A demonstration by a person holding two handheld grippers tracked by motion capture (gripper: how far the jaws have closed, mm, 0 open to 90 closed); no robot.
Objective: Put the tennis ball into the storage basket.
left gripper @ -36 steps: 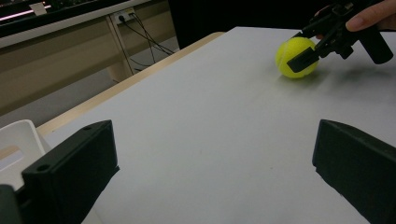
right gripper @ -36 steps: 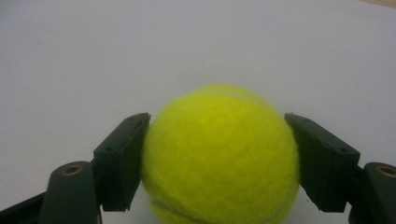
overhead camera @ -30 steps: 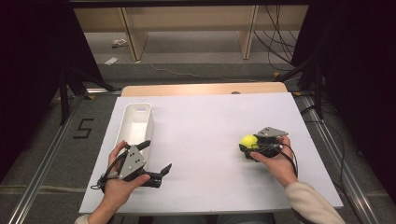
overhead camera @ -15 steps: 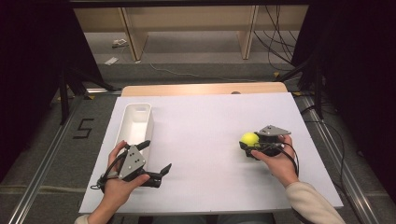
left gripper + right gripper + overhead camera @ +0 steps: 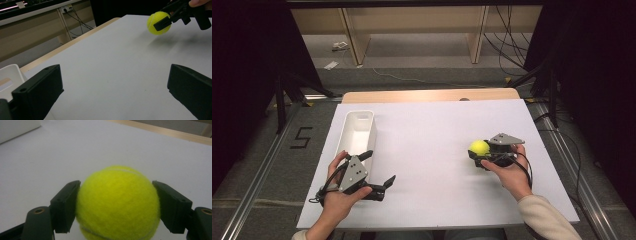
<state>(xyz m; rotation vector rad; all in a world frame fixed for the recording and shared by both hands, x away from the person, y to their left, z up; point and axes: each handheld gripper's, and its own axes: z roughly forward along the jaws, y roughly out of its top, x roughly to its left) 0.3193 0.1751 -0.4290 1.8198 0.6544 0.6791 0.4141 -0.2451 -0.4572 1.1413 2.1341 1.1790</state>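
Observation:
A yellow tennis ball (image 5: 479, 147) sits between the jaws of my right gripper (image 5: 477, 153) at the right of the white table top (image 5: 432, 130). In the right gripper view both black jaws press on the sides of the ball (image 5: 117, 202), so the right gripper (image 5: 116, 188) is shut on it. The left gripper view shows the ball (image 5: 159, 23) a little above its shadow on the table. My left gripper (image 5: 381, 166) stands open near the front left, and nothing lies between its wide-apart jaws in the left gripper view (image 5: 115, 75).
A long white bin (image 5: 371, 131) lies on the left side of the table, just beyond my left hand; its corner (image 5: 10, 72) shows in the left gripper view. Past the table's wooden far edge (image 5: 427, 95) are shelving legs and cables on the floor.
The right gripper with the ball has shifted slightly up and away from me. The left gripper has not moved.

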